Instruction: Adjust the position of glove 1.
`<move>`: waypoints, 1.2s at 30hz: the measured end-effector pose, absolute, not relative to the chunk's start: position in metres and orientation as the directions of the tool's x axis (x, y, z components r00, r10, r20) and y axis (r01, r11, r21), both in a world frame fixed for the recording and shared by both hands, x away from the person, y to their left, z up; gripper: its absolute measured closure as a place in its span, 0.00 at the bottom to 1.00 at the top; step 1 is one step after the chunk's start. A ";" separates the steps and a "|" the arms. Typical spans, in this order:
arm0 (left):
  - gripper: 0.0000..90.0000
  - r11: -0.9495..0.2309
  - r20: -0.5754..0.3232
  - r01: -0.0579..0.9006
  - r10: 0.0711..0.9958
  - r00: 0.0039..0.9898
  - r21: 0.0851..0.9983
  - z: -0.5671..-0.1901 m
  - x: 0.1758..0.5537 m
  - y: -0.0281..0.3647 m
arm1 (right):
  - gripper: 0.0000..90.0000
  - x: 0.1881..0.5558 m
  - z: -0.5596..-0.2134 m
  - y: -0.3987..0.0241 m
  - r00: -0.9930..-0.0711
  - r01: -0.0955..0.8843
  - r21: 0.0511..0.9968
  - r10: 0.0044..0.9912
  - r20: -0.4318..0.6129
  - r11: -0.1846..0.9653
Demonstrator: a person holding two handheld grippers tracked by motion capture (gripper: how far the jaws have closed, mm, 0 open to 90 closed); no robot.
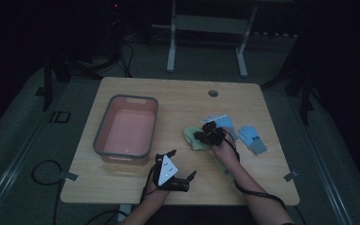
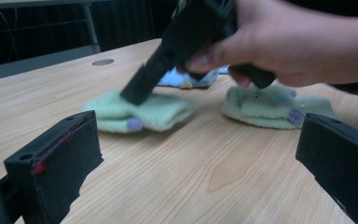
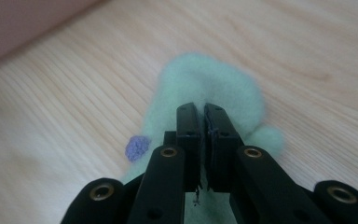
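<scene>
1. Pale green fleece is what the right gripper (image 1: 201, 136) is on: a fuzzy green sock (image 3: 205, 88) lying flat on the wooden table (image 1: 178, 93), a bit right of the middle. In the right gripper view the two black jaws are pinched together with almost no gap, right on top of the fleece. Looks like they've got a bit of the fabric nipped, though how much is hard to tell.
2. A small purple dot (image 3: 137, 148) on that sock sits just left of the jaws.
3. A second green sock (image 2: 270, 105) lies just beside the first, under the person's right hand (image 2: 289, 46). The two pieces are close, with a strip of bare wood between them.
4. Behind them there's a light blue pair (image 1: 253, 138) plus another pale bit, further toward the right edge of the table.
5. The left gripper (image 1: 180, 163) is parked near the front edge, jaws spread wide with nothing between them, only bare wood.
6. A pink tub (image 1: 105, 126) with a grey rim sits on the left half, well apart from the socks and open on top.
7. Plenty of bare table between tub and socks, and along the far edge too. The front right corner is tighter, with the forearm over it.
</scene>
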State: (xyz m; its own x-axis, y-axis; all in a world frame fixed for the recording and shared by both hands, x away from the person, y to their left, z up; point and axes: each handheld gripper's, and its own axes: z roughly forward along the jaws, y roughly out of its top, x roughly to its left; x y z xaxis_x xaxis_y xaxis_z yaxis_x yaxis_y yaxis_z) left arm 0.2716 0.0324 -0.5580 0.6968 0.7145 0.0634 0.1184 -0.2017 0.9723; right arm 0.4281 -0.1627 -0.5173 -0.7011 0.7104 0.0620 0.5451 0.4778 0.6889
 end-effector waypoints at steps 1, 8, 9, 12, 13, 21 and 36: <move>0.00 -0.202 0.064 0.118 0.715 0.696 0.972 -0.558 0.271 0.032 | 0.95 0.424 -0.512 -0.162 -0.690 0.550 0.695 0.720 0.067 0.463; 0.00 -0.204 0.067 0.117 0.717 0.694 0.972 -0.558 0.271 0.032 | 0.95 0.386 -0.481 -0.150 -0.630 0.529 0.732 0.777 0.001 0.428; 0.00 -0.206 0.068 0.117 0.716 0.694 0.972 -0.558 0.271 0.032 | 0.95 0.386 -0.481 -0.150 -0.630 0.529 0.732 0.777 0.001 0.428; 0.00 -0.207 0.070 0.116 0.716 0.694 0.971 -0.558 0.271 0.032 | 0.95 0.376 -0.480 -0.150 -0.610 0.547 0.731 0.792 0.014 0.408; 0.00 -0.207 0.070 0.115 0.716 0.695 0.972 -0.558 0.271 0.032 | 0.95 0.373 -0.481 -0.150 -0.601 0.556 0.728 0.799 0.020 0.400; 0.00 -0.208 0.071 0.116 0.717 0.693 0.971 -0.558 0.271 0.032 | 0.95 0.358 -0.506 -0.153 -0.517 0.610 0.709 0.856 0.017 0.354; 0.00 -0.212 0.074 0.115 0.714 0.696 0.970 -0.558 0.271 0.031 | 0.79 0.357 -0.541 -0.147 -0.476 0.652 0.688 0.878 0.044 0.319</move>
